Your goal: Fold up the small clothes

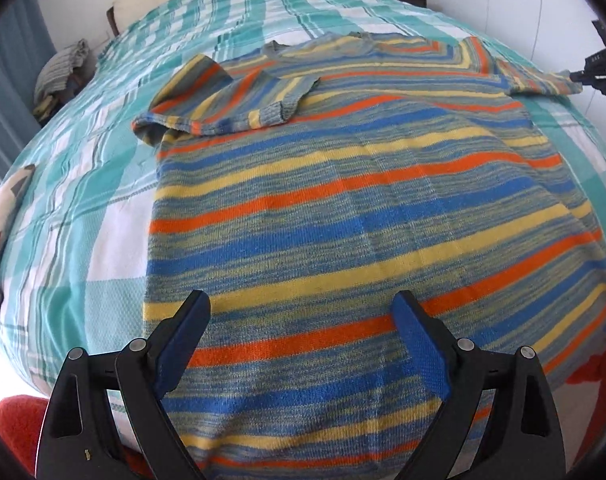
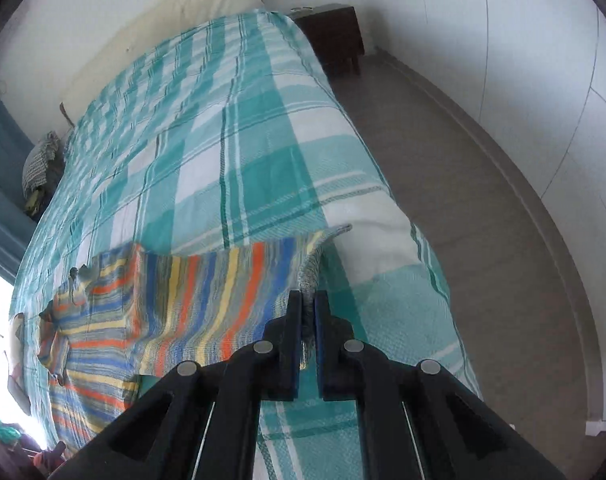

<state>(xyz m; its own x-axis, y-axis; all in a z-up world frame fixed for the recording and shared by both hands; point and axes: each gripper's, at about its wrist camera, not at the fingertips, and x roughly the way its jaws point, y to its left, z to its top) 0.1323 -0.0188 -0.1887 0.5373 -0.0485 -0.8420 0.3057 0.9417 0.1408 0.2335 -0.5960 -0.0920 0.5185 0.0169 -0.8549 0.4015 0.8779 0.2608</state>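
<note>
Striped knit sweater (image 1: 343, 200) in blue, yellow, orange and grey is spread flat on bed covered by teal-and-white checked blanket (image 1: 83, 240). One sleeve (image 1: 231, 100) is folded across chest. Left gripper (image 1: 301, 312) is held wide above hem, nothing between pads. Right gripper (image 2: 309, 300) is clamped narrow on other sleeve's grey cuff (image 2: 311, 276) near bed edge.
</note>
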